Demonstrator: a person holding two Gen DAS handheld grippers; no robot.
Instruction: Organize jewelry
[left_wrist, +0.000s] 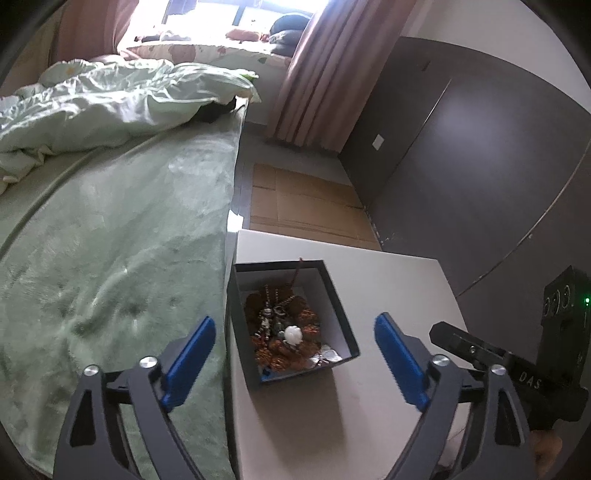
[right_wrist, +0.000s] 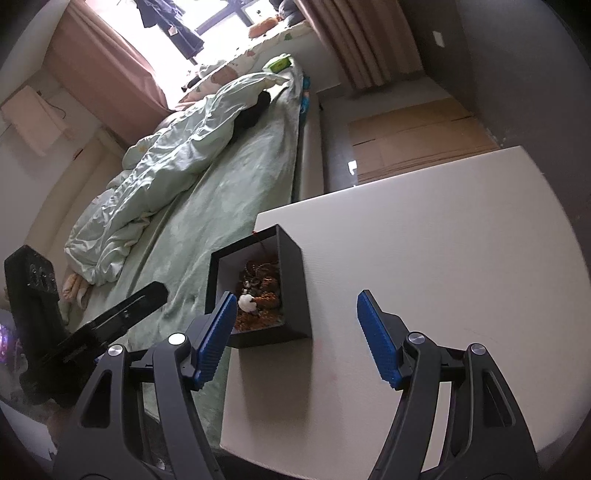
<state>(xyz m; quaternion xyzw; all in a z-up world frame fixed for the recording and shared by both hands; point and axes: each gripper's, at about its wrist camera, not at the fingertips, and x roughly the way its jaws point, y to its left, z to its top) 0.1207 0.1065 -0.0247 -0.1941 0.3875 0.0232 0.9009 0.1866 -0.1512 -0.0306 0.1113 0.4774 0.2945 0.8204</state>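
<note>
— Both grippers, how do they stand?

— Left gripper (left_wrist: 295, 362) has its blue pads (left_wrist: 192, 363) spread wide with nothing between them but air; the box (left_wrist: 291, 321) sits beyond and below the gap, untouched. Right gripper (right_wrist: 295, 339) is also parted, holding nothing, its left pad (right_wrist: 216, 338) showing in front of the box's near corner.

— Where is the jewelry?

— Heaped in the bottom of that dark, white-lined open box: a tangle of orange-brown beads and silvery chains (left_wrist: 280, 332), with one white round piece (left_wrist: 294, 335) on top. A thin reddish strand (left_wrist: 298, 271) leans up against the far wall of the box.

— And the box itself?

— On a white table (left_wrist: 388, 295), at the edge nearest the bed (left_wrist: 110, 240). The green bedspread lies just beside that edge, with a rumpled pale quilt (left_wrist: 92, 107) farther back.

— Anything else on the table?

— Not that I can make out.
</note>
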